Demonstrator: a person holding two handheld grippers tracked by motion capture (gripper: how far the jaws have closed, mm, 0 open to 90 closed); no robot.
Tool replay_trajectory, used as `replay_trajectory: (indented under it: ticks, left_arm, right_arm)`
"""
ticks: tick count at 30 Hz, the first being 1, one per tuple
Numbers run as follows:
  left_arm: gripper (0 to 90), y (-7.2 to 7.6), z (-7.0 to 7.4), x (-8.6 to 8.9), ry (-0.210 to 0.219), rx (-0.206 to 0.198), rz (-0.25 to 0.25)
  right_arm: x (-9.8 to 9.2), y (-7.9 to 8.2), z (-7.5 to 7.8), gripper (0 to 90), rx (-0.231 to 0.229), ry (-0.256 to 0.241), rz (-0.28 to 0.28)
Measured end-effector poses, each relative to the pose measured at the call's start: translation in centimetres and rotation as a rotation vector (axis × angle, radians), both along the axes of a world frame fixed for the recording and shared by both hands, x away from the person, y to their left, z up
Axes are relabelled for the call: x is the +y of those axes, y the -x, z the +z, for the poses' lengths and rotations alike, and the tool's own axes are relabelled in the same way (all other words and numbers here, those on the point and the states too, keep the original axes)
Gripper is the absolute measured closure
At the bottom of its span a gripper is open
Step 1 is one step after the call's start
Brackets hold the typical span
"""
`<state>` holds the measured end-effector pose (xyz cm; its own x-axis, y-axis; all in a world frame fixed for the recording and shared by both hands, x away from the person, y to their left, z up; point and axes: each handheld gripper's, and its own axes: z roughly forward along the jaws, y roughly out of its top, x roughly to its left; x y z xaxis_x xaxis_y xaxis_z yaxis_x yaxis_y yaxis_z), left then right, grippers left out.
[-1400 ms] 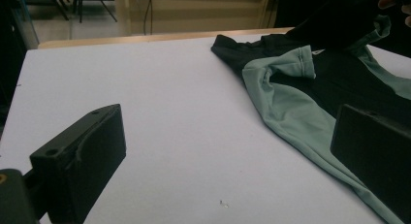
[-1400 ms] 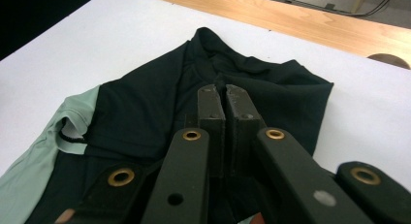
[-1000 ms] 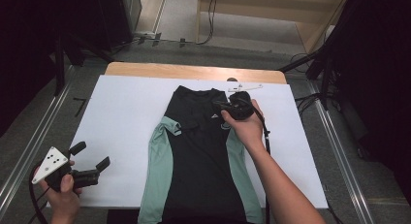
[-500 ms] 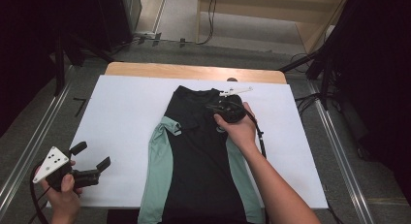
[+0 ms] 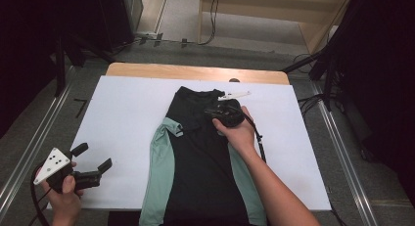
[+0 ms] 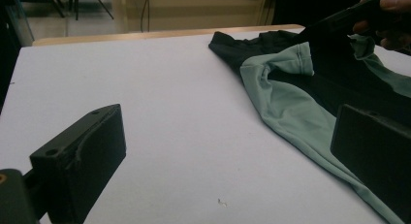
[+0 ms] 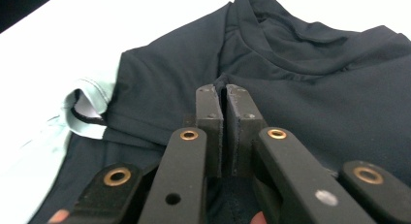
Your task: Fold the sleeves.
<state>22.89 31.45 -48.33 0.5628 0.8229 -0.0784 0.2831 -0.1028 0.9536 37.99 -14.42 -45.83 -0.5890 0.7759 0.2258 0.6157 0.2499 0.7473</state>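
**Right tongs pinching shirt near collar, left tongs idle and open**

Shirt (image 5: 200, 157) lies flat on the white tabletop (image 5: 122, 113), roughly centred. Long axis runs near-to-far: collar at the far end, hem at the near edge, hanging slightly off it. Black body, pale green side panels and sleeves. Sleeve on the person's left is folded in against the body, cuff up near the chest.

Right tongs (image 7: 223, 100): jaws pressed together on a raised pleat of black fabric just below the collar. In the high view they sit on the upper chest of the shirt (image 5: 215, 111), tips toward the person's left. Right hand (image 5: 240, 133) wraps the body from the near side, forearm coming in diagonally from the bottom right, lying over the shirt's right side. Cable trails down beside the wrist.

Left tongs (image 5: 93, 160): jaws wide apart, holding nothing, above bare tabletop near the front-left corner, well apart from the shirt, pointing toward it. Left hand (image 5: 63, 196) grips from below, grey plate on top.

Small white object (image 5: 235, 95) lies just beyond the collar; can't tell what it is.
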Motion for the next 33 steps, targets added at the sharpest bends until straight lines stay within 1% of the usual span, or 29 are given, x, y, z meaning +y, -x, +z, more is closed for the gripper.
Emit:
replay_trajectory:
  ticks: [2, 5, 6, 9, 12, 13, 14, 17, 18, 19, 23, 25, 28, 30, 31, 32, 33]
  left_arm:
    - [0.0, 0.0, 0.0, 0.0, -0.005, -0.001, 0.0]
    - [0.0, 0.0, 0.0, 0.0, -0.001, 0.0, -0.002]
    - [0.0, 0.0, 0.0, 0.0, -0.002, 0.0, -0.001]
    - [0.0, 0.0, 0.0, -0.1, -0.004, 0.0, -0.002]
    - [0.0, 0.0, 0.0, -0.2, -0.006, 0.0, -0.001]
    - [0.0, 0.0, 0.0, -0.2, -0.006, 0.0, -0.001]
    - [0.0, 0.0, 0.0, -0.2, -0.006, 0.001, -0.001]
    - [0.0, 0.0, 0.0, -0.2, -0.006, 0.002, 0.0]
    - [0.0, 0.0, 0.0, -0.2, -0.004, 0.001, 0.0]
    - [0.0, 0.0, 0.0, -0.2, -0.005, 0.002, 0.0]
    - [0.0, 0.0, 0.0, -0.2, -0.007, 0.0, -0.003]
    - [0.0, 0.0, 0.0, -0.2, -0.007, 0.0, -0.005]
    - [0.0, 0.0, 0.0, -0.3, -0.006, 0.001, -0.006]
    - [0.0, 0.0, 0.0, -0.4, -0.01, 0.003, -0.008]
    - [0.0, 0.0, 0.0, -0.4, -0.011, 0.003, -0.008]
    - [0.0, 0.0, 0.0, -0.4, -0.012, 0.002, -0.007]
    - [0.0, 0.0, 0.0, -0.4, -0.012, 0.002, -0.008]
  right_arm:
    - [-0.1, 0.1, 0.1, 78.8, -0.006, -0.016, 0.006]
    - [-0.5, 0.2, 0.5, 71.4, -0.016, -0.075, 0.026]
    - [-0.5, 0.2, 0.6, 69.5, -0.022, -0.084, 0.026]
    - [-0.8, 0.5, 1.1, 61.3, -0.06, -0.102, 0.033]
    - [-1.1, 0.6, 1.3, 55.0, -0.092, -0.083, 0.031]
    - [-1.2, 0.7, 1.3, 51.6, -0.101, -0.084, 0.032]
    - [-1.3, 0.7, 1.4, 48.9, -0.113, -0.084, 0.025]
    - [-2.0, 0.9, 1.4, 40.7, -0.173, -0.069, -0.01]
    - [-2.3, 0.9, 1.4, 37.8, -0.182, -0.073, -0.023]
    - [-2.5, 0.9, 1.4, 35.7, -0.183, -0.07, -0.035]
    - [-3.7, 1.3, 1.3, 34.9, -0.2, -0.058, -0.073]
    - [-4.3, 1.6, 1.3, 34.7, -0.194, -0.064, -0.065]
    - [-5.2, 2.2, 1.3, 25.1, -0.197, -0.075, -0.057]
    - [-5.7, 2.5, 1.2, 14.8, -0.194, -0.079, -0.061]
    - [-6.0, 2.7, 1.2, 11.6, -0.195, -0.084, -0.062]
    - [-6.3, 2.9, 1.2, 11.0, -0.196, -0.091, -0.064]
    - [-6.7, 3.1, 1.1, 8.9, -0.208, -0.092, -0.071]
